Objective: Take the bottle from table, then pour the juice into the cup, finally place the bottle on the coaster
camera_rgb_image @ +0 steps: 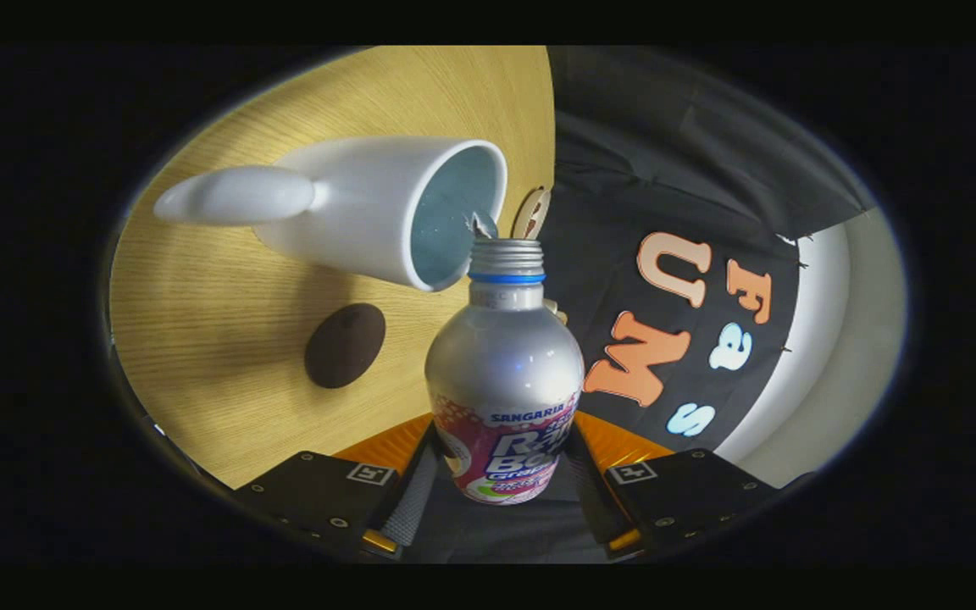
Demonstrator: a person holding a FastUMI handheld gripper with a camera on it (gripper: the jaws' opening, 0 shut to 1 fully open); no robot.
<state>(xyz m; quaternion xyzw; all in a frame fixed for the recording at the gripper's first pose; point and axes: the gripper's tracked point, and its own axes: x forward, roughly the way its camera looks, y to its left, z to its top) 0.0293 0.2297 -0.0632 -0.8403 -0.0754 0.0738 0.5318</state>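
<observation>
Silver bottle [504, 373] — uncapped, blue neck ring — tipped with its mouth at the rim of the white cup [369, 207]. Dark round coaster [345, 345] lies flat beside the cup, apart from both.

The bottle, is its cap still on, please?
No: the bottle, held between the tongs, shows bare open threads at its neck, tipped toward the cup.

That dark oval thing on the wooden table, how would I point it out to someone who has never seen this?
Start at the wooden table. The white cup is the biggest thing on it, and the bottle clamped in the gripper points its open neck at the cup's rim. The coaster lies beside both: flat, dark brown, oval-looking, the one dark, low thing there.
</observation>
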